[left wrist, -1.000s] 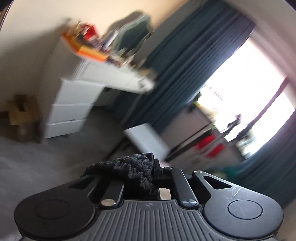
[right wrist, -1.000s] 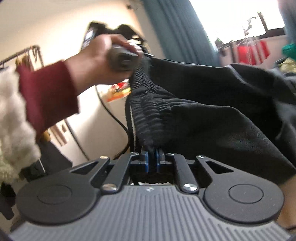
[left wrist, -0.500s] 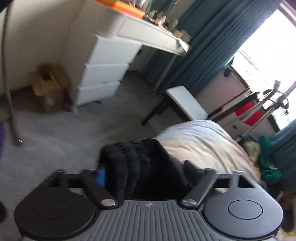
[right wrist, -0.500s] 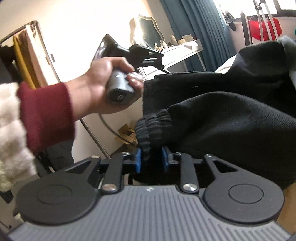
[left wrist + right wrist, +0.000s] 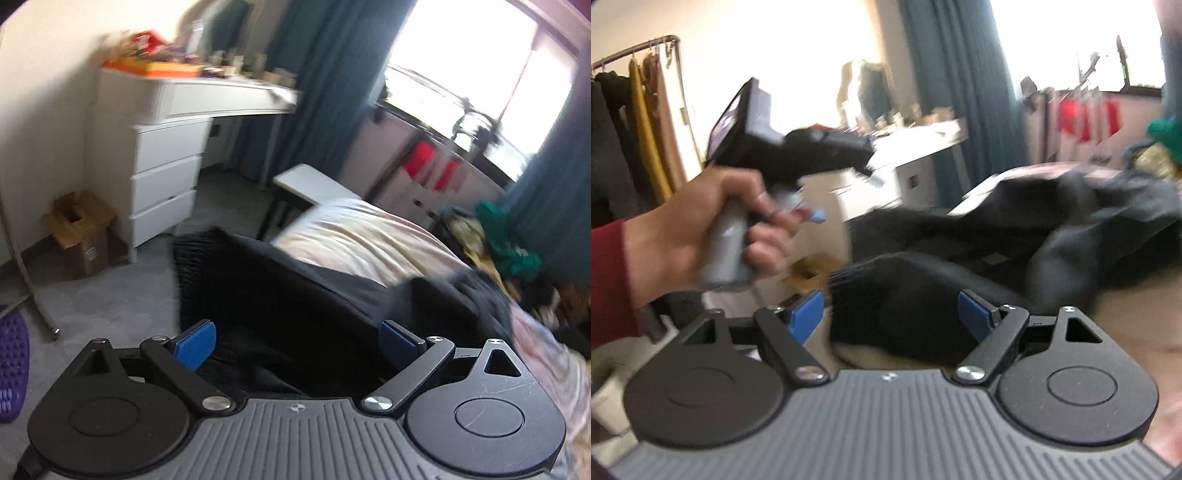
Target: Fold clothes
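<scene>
A black garment with a ribbed elastic band (image 5: 280, 295) lies on the bed in front of me; in the right wrist view it (image 5: 923, 295) spreads back toward the bed's far side. My left gripper (image 5: 297, 341) is open, its blue pads wide apart on either side of the cloth. My right gripper (image 5: 892, 315) is open too, with the ribbed edge lying loose between its pads. The hand holding the left gripper (image 5: 713, 236) shows at the left of the right wrist view.
The bed (image 5: 369, 236) has a pale cover. A white dresser and desk (image 5: 166, 158) stand at the wall, a cardboard box (image 5: 79, 236) beside them, a white bench (image 5: 314, 184) by the bed. A clothes rack (image 5: 639, 122) stands left. Teal curtains (image 5: 325, 81) flank the window.
Both grippers have opened and let go of the black garment's ribbed band, and it has dropped onto the bed. The left gripper has moved away from the right one.
</scene>
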Motion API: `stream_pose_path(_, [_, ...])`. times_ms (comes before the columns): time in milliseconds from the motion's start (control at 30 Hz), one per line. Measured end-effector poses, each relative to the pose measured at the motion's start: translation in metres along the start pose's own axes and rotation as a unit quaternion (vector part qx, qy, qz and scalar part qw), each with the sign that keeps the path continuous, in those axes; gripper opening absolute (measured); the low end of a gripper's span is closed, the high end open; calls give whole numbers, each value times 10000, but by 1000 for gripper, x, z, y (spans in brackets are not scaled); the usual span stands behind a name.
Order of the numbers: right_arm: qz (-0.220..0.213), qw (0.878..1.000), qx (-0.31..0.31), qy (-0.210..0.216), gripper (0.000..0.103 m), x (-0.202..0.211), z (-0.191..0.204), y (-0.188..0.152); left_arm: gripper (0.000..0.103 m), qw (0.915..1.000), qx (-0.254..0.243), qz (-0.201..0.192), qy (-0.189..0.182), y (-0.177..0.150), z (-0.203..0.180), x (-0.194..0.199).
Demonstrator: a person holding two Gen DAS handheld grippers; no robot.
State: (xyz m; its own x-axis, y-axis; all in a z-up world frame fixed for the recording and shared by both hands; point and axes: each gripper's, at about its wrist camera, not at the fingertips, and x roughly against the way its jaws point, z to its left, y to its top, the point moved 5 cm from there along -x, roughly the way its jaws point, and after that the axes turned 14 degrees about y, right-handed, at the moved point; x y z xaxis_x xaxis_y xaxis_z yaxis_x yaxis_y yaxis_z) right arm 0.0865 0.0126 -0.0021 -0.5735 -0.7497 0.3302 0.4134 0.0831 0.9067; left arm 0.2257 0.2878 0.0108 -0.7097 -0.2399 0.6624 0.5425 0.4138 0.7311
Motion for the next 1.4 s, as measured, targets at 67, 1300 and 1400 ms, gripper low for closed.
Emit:
stream_pose_path(67, [-9,9987,140,-490,82,28,-22,7,96,9996,-215,-49,-158,-7,-32,11])
stream_pose_path(1300, [-600,9464,-2489,-1967,81,46,-374,-71,2,9691,-2454,53,-247,20,-487,-307])
stream_pose_path(1400, [-656,9400,-2599,-2112,81,57,-376,-69,2,9579,-2802,-488,-391,26,-509,-256])
